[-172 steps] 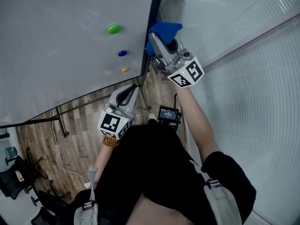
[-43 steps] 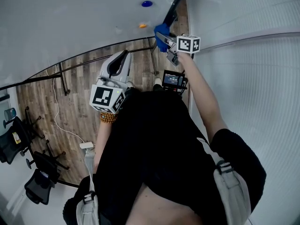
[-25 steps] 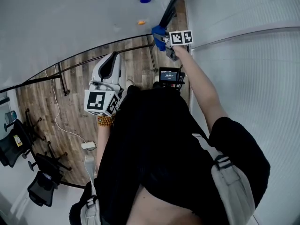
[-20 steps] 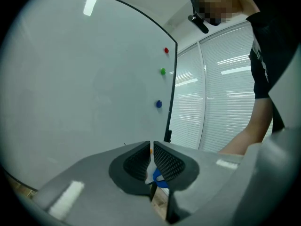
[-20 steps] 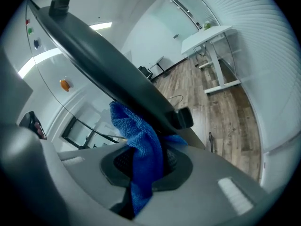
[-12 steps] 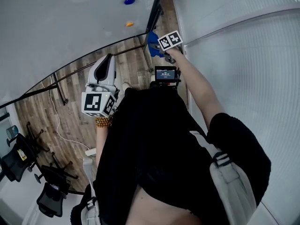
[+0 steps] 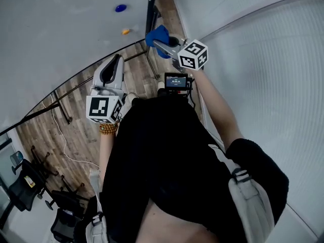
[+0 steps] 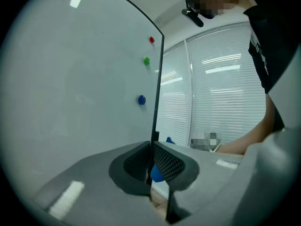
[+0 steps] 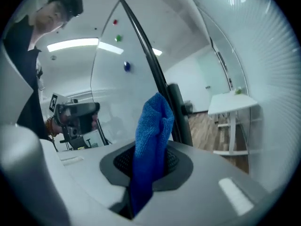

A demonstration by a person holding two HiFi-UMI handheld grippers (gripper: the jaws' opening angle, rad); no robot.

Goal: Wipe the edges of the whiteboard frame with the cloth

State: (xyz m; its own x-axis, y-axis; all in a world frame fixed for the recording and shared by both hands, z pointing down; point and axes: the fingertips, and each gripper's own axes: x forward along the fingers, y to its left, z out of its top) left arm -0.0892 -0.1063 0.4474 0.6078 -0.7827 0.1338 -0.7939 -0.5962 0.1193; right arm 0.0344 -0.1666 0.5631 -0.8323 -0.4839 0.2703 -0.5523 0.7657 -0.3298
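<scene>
Head view looks down; both gripper views share the whiteboard [image 8: 70, 102].

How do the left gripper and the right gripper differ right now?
The right gripper is shut on the blue cloth; the left gripper is shut on nothing. The right gripper reaches out beside the whiteboard frame; the left gripper sits nearer the person's body, back from it. Shared: both are closed and point toward the whiteboard.
</scene>
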